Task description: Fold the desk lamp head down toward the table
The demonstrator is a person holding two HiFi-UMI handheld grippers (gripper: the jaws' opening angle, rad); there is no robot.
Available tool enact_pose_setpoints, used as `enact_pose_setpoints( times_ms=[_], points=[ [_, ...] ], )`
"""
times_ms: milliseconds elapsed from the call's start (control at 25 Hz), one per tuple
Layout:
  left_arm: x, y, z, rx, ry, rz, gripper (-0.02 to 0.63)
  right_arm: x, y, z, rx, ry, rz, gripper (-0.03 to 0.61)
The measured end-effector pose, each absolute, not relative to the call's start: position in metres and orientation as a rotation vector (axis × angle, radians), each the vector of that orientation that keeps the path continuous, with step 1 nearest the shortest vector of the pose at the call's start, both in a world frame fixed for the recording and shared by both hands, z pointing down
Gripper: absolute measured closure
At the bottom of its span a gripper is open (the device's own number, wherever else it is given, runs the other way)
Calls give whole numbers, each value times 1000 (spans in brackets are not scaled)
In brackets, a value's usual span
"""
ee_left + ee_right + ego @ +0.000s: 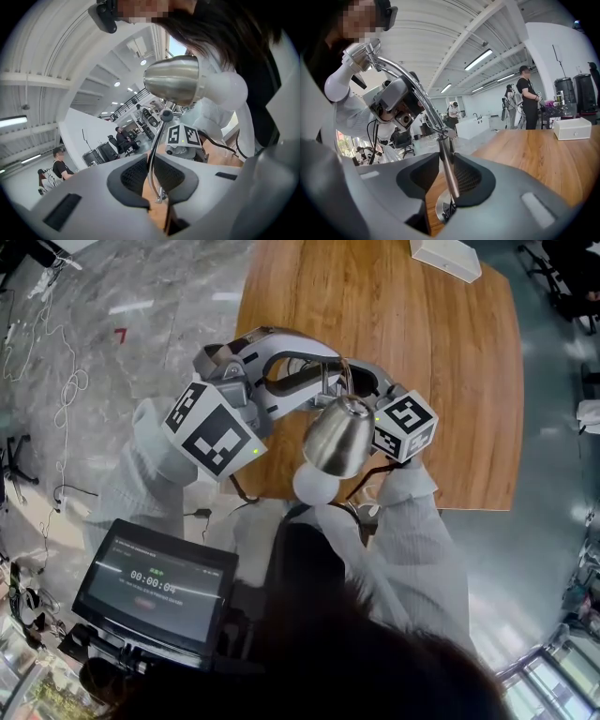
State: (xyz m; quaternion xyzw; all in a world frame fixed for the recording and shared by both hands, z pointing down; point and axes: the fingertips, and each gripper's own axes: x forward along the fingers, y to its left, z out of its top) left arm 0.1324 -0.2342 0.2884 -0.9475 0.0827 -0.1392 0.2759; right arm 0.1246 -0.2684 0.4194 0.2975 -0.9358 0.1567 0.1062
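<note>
A desk lamp stands at the near edge of the wooden table. Its brushed-metal head with a white bulb points toward me, raised off the table. In the left gripper view the head sits high above the jaws. My left gripper is shut on the thin upper lamp arm, which runs up between its pads. My right gripper is shut on the thicker lower post, just above the round base. From above, the left gripper and right gripper meet at the lamp from either side.
A white box lies at the table's far end, also in the right gripper view as a white box. A screen on a stand is near my left side. Cables lie on the grey floor. People stand in the background.
</note>
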Motion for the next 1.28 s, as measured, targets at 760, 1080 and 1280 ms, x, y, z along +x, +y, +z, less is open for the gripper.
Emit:
enact_pose_setpoints(
  times_ms=[760,1080,1280],
  points=[
    [117,-182,336,-1996,102,-535,557,112,-270,414,842,-2782,500,483],
    [111,-179,377,-1544,159,-526,551,108,-273,417,778,-2825,510,482],
    [111,-179,391,-1407,217,-433,552,107,-273,417,748,-2839,510,482]
  ],
)
